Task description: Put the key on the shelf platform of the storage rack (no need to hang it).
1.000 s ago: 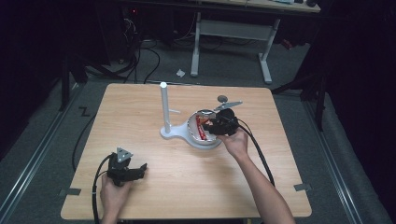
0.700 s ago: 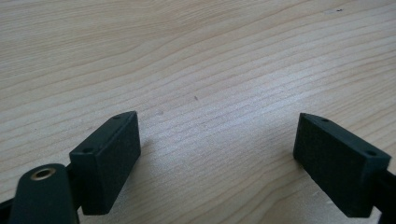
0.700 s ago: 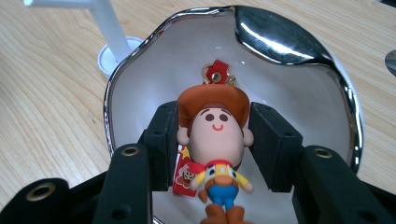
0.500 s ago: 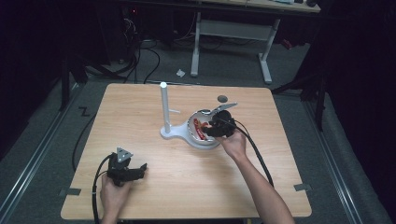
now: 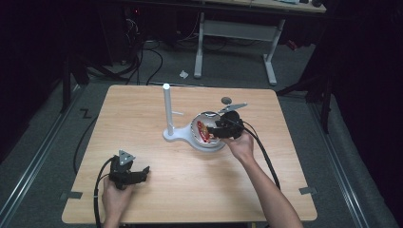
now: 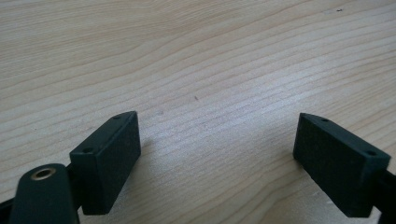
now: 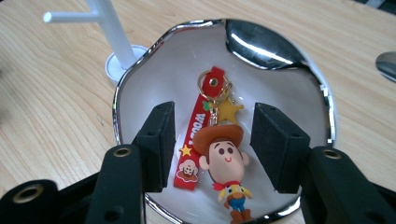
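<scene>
A person sits at a light wooden tabletop [image 5: 157,194], holding a hand-held gripper in each hand.

The right hand-held gripper [image 7: 212,142] hangs over a shallow white dish [image 7: 140,93] with a shiny silver rim. Its two black jaws have just been opening and now stand partly apart, pressing on nothing. Between them, lying flat on the floor of the dish, is a keychain [image 7: 224,158]: a small cowboy figure with a brown hat, and beside it, toward the left jaw, a red strap [image 7: 196,140] with white lettering. Ahead of the jaws the strap ends in a gold ring and a yellow star charm [image 7: 228,111]. Neither jaw touches the figure or the strap. Beyond the left jaw, just outside the dish, a white post [image 7: 112,32] with a short side peg rises from a round foot on the wood.

From the high view, the right hand-held gripper [image 5: 219,129] sits over the near right side of the dish [image 5: 197,142], with the post [image 5: 167,107] standing on the far side of the dish from it.

The left hand-held gripper [image 6: 217,154] rests low over bare wood, well apart from the dish and the other hand. Its jaws stand wide open with nothing between them. In the high view it [image 5: 138,173] lies in the person's left hand near the front edge of the tabletop, a black cable trailing from it.
</scene>
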